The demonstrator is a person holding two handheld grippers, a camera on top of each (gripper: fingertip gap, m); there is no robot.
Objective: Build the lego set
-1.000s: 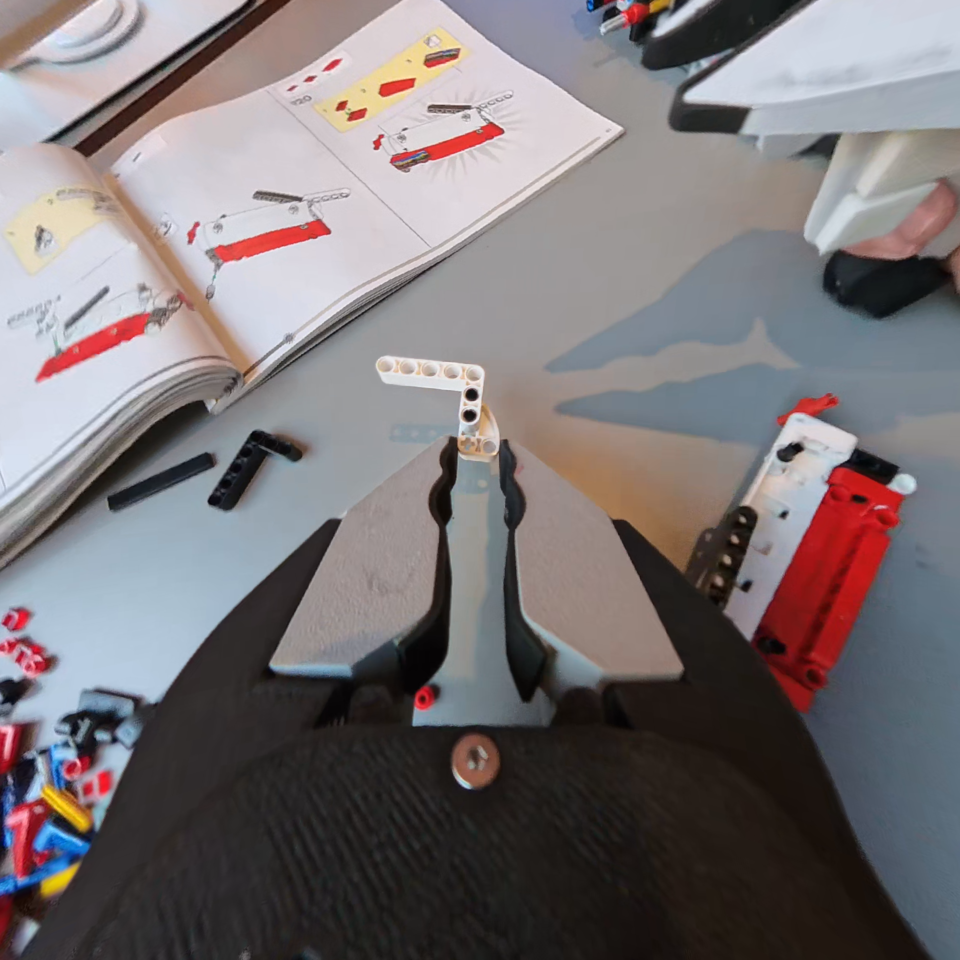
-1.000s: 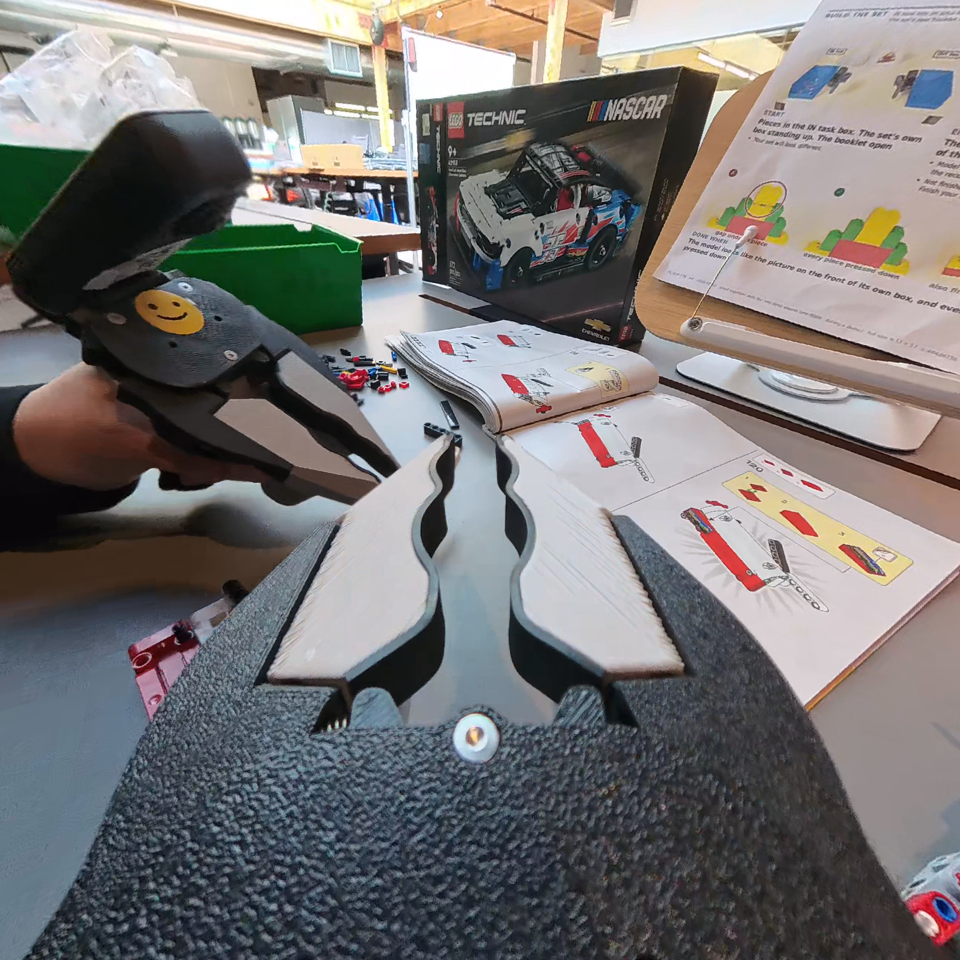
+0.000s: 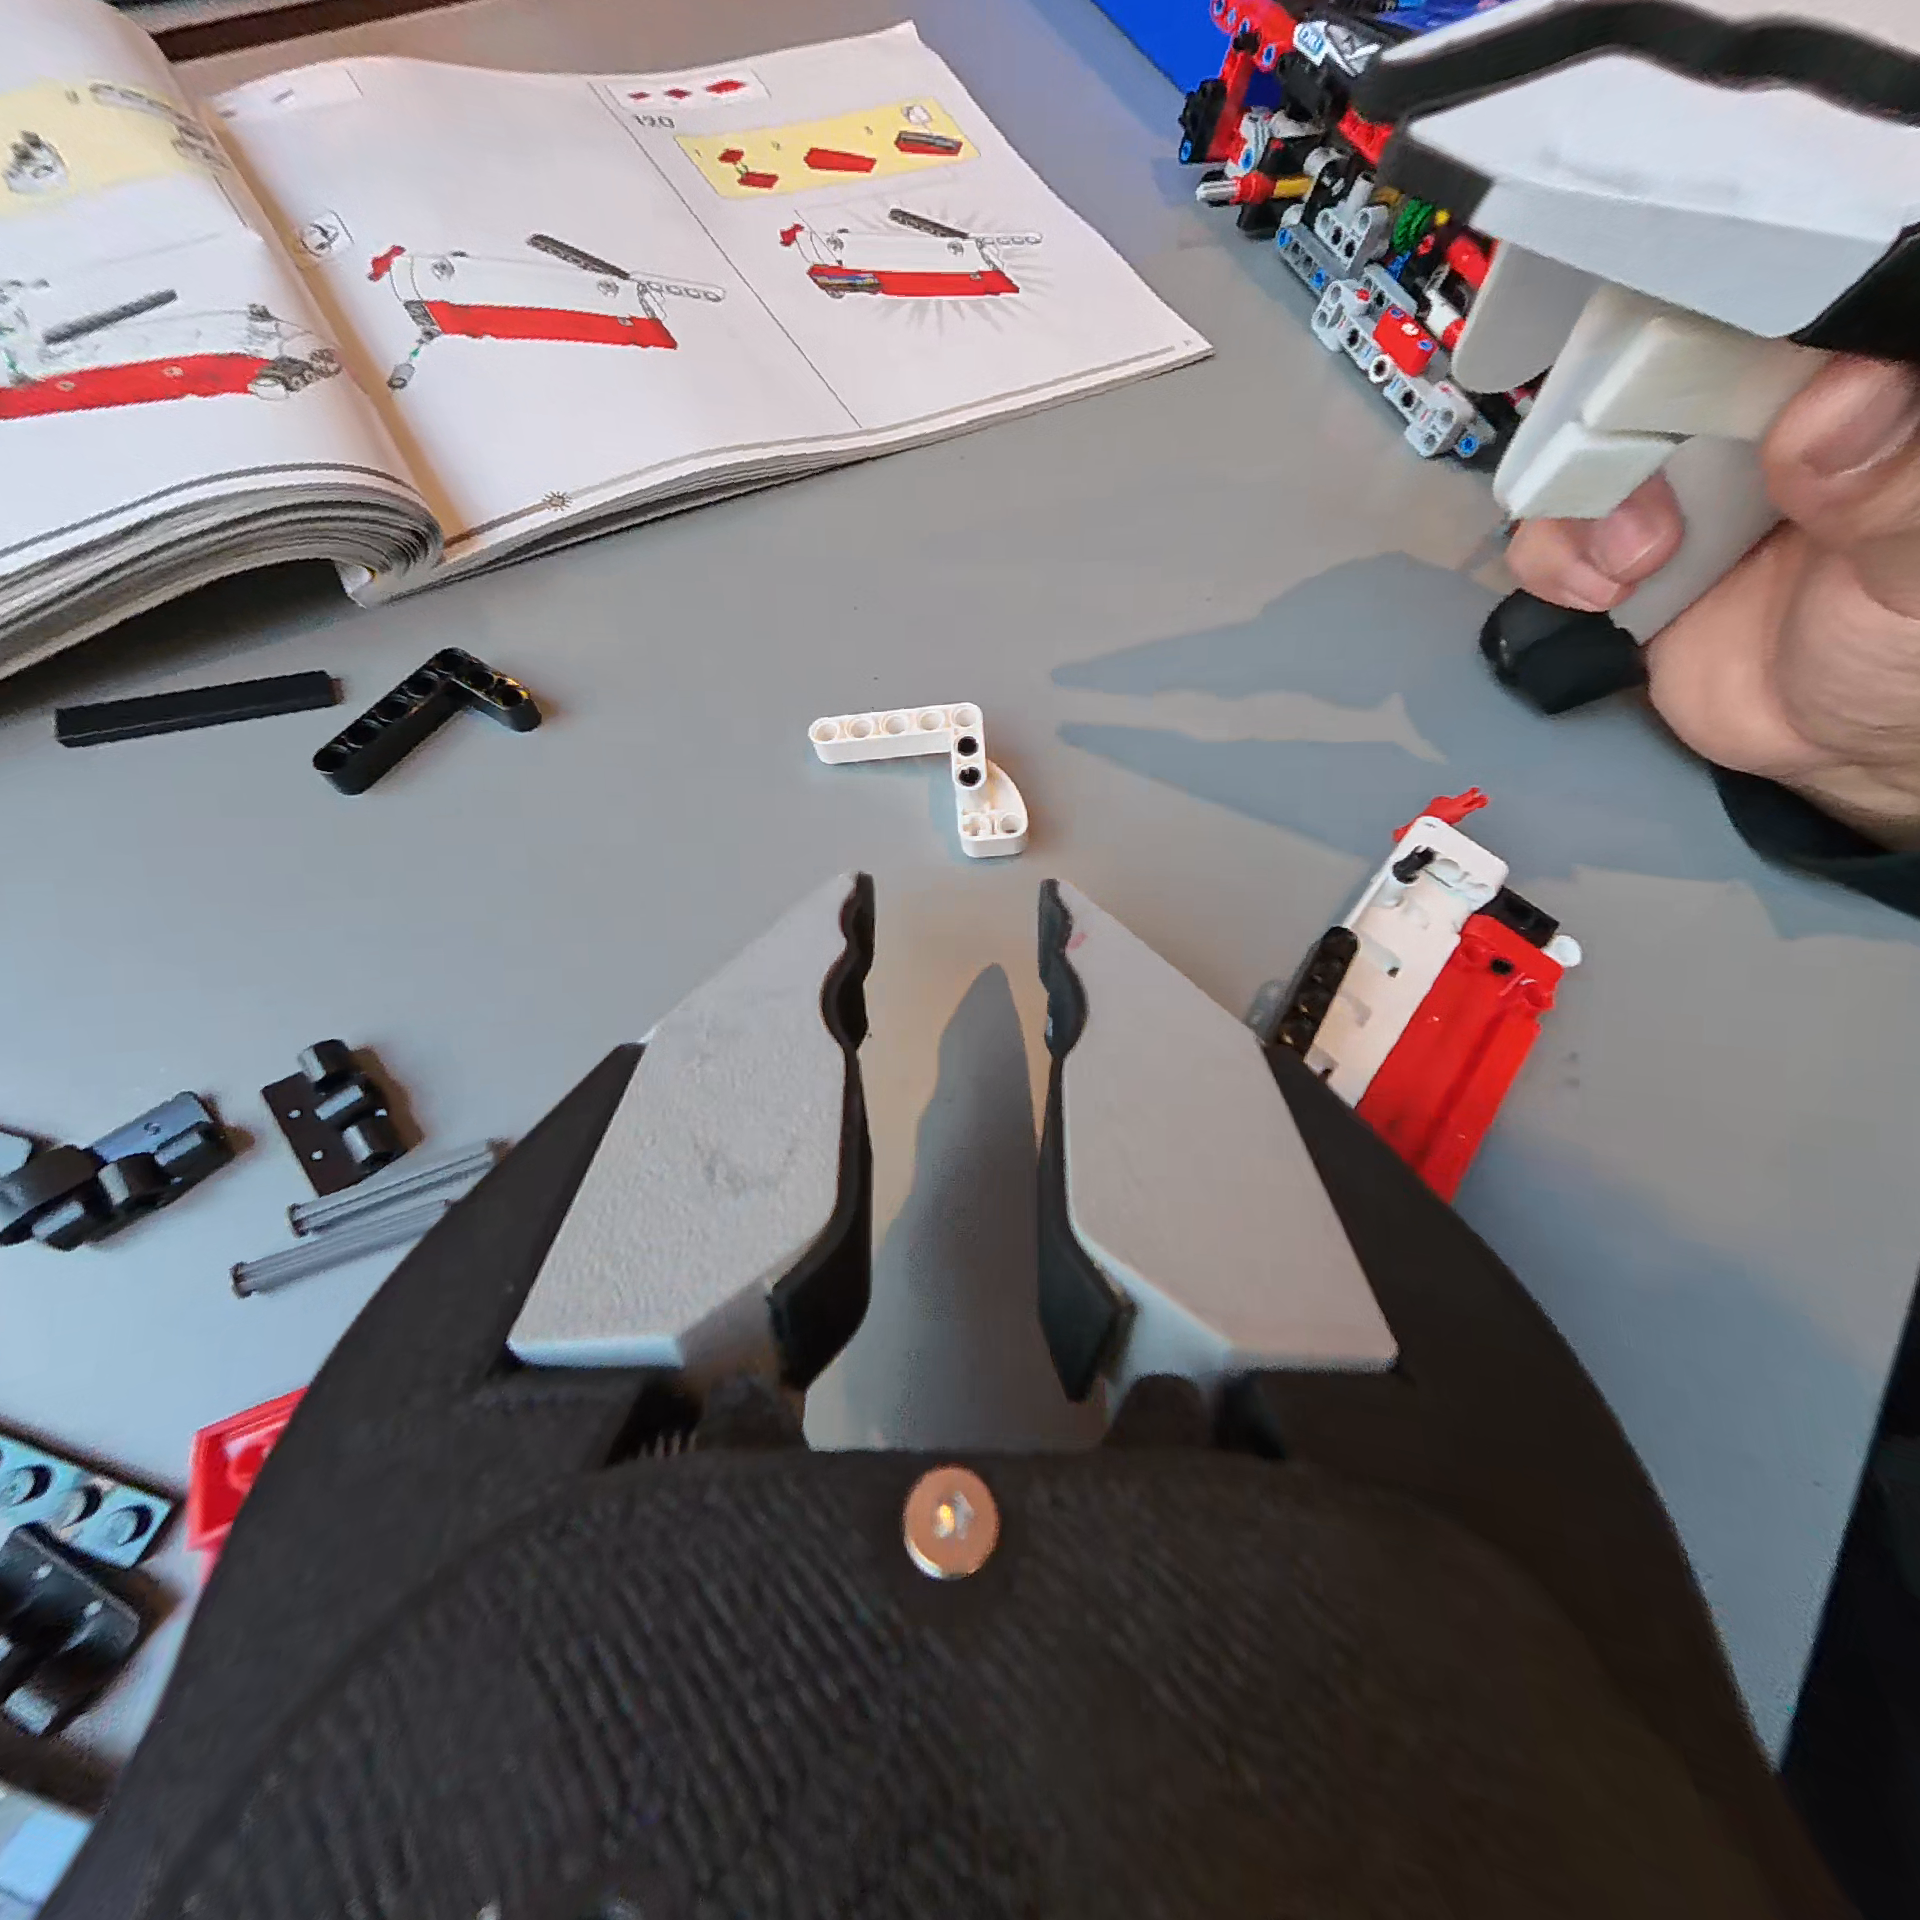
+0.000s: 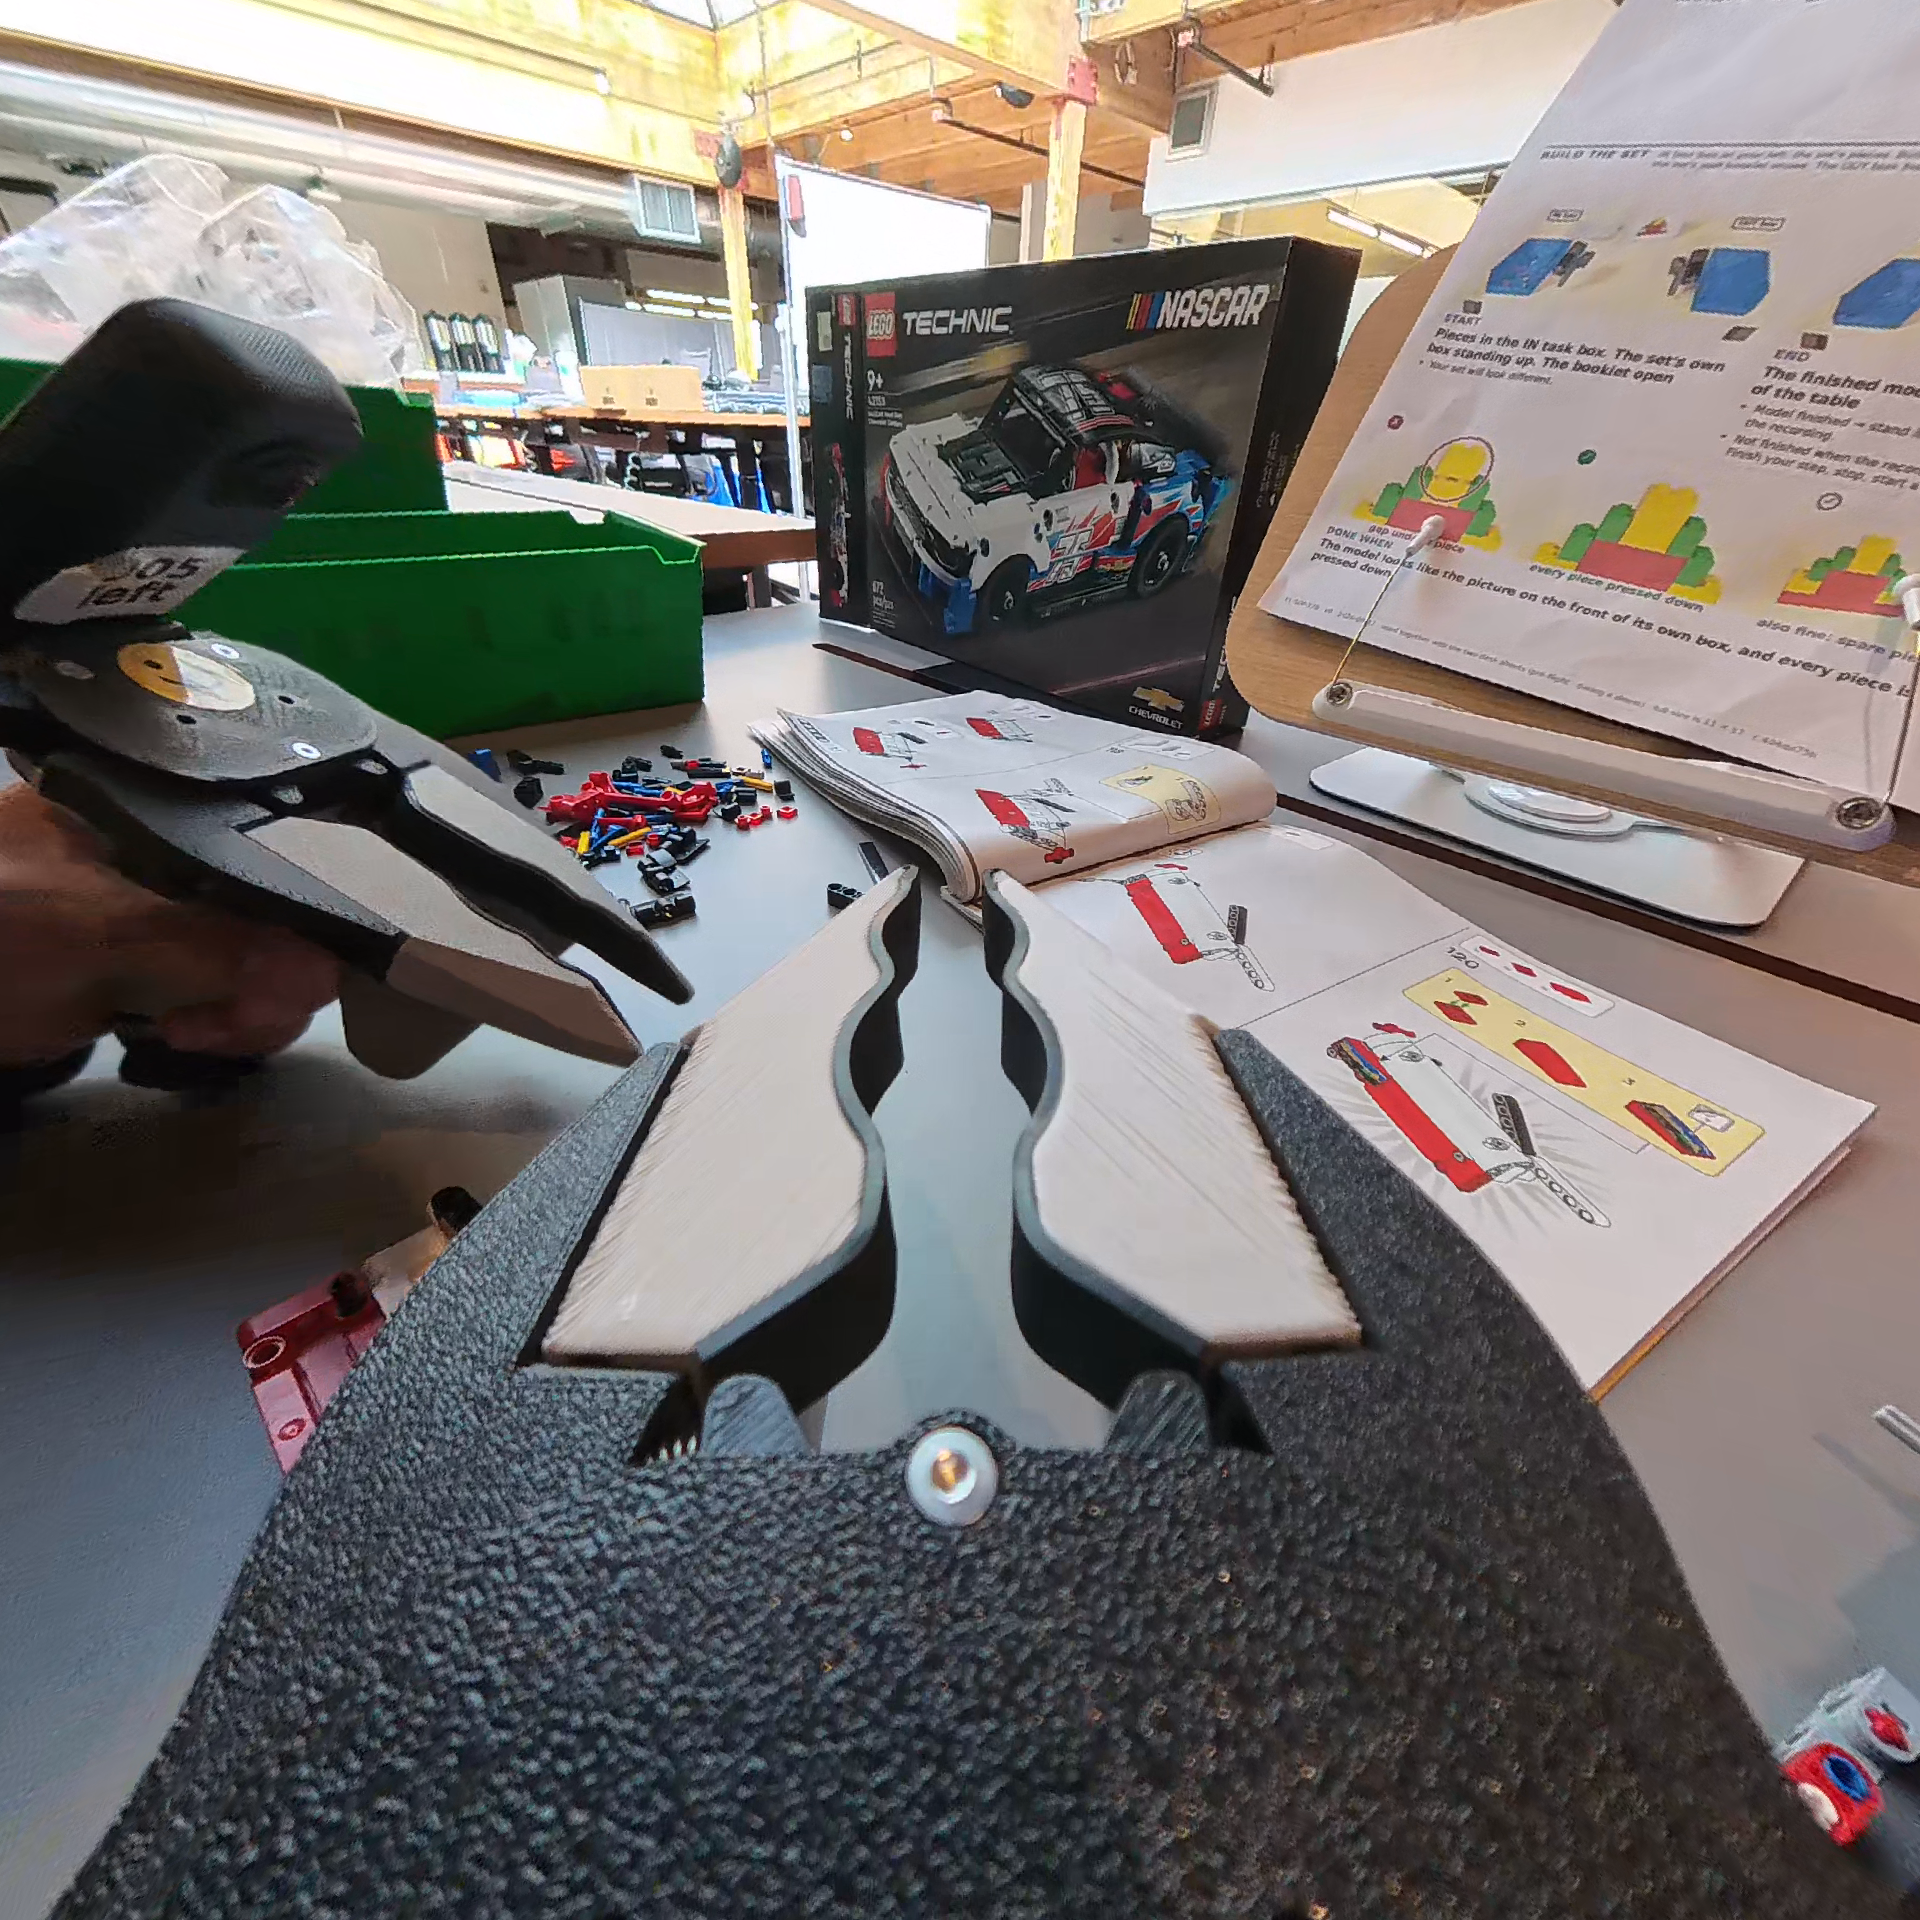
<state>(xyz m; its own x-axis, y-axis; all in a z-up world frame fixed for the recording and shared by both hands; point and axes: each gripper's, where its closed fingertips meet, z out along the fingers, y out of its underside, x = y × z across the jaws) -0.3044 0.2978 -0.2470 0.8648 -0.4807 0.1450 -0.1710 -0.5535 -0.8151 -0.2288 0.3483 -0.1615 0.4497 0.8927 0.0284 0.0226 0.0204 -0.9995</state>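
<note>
A white L-shaped beam assembly [image 3: 940,753] lies flat on the grey table just ahead of my left gripper [image 3: 956,899]. That gripper is open and empty, with its tips a little short of the piece. A red and white panel assembly [image 3: 1439,997] lies to its right and also shows in the right wrist view [image 4: 301,1351]. My right gripper [image 4: 951,883] is empty, its jaws a narrow gap apart, held above the table and pointing at the open instruction booklet [image 4: 1299,997]. The left gripper [image 4: 649,1023] shows at the left of that view.
A black L beam [image 3: 426,717], a black axle [image 3: 197,709], black connectors [image 3: 343,1112] and grey axles [image 3: 384,1205] lie at left. A part-built chassis [image 3: 1351,239] sits far right. A loose pile of pieces [image 4: 665,805], a green bin [image 4: 468,613], the set box [image 4: 1070,468] and a sheet stand [image 4: 1558,810] stand behind. The tips of one gripper are about 12 cm away from the tips of the other. My left tips are roughly 15 cm from the black axle [image 3: 197,709]. Seen from the right wrist view [image 4: 875,869] as well.
My left gripper has opened and let go of the white L-shaped assembly, which now lies flat on the table, and has drawn back from it. The right gripper has barely moved.
</note>
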